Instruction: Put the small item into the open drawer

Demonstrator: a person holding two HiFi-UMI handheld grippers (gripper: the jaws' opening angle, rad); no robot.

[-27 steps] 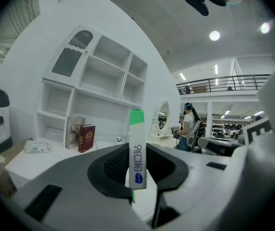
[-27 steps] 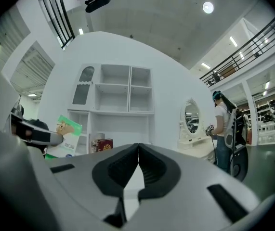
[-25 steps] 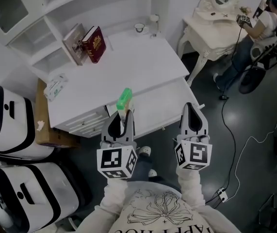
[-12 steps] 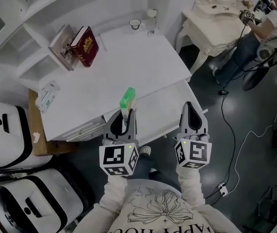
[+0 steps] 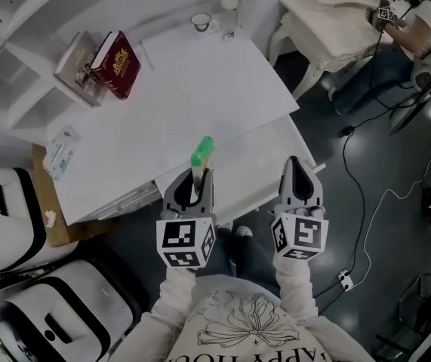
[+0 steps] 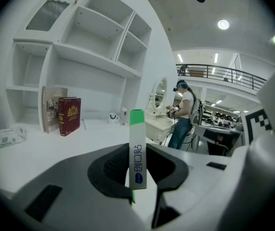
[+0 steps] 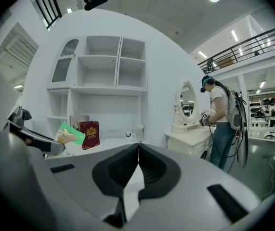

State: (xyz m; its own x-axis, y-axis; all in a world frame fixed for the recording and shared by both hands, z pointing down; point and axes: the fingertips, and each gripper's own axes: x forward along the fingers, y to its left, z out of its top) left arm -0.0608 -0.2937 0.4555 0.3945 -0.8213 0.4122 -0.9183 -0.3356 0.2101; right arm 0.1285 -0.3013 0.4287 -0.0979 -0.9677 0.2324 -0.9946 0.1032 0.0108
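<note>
Green-tipped small item [image 6: 137, 158] sits pinched between the left gripper's [image 5: 197, 178] jaws.

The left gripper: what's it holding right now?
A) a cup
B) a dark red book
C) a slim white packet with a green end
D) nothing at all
C: the left gripper has its jaws clamped on a slim white packet with a green end, standing upright between them.

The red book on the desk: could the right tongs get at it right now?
Probably yes: the right tongs are shut and empty, and the white desktop between them and the red book lies bare.
</note>
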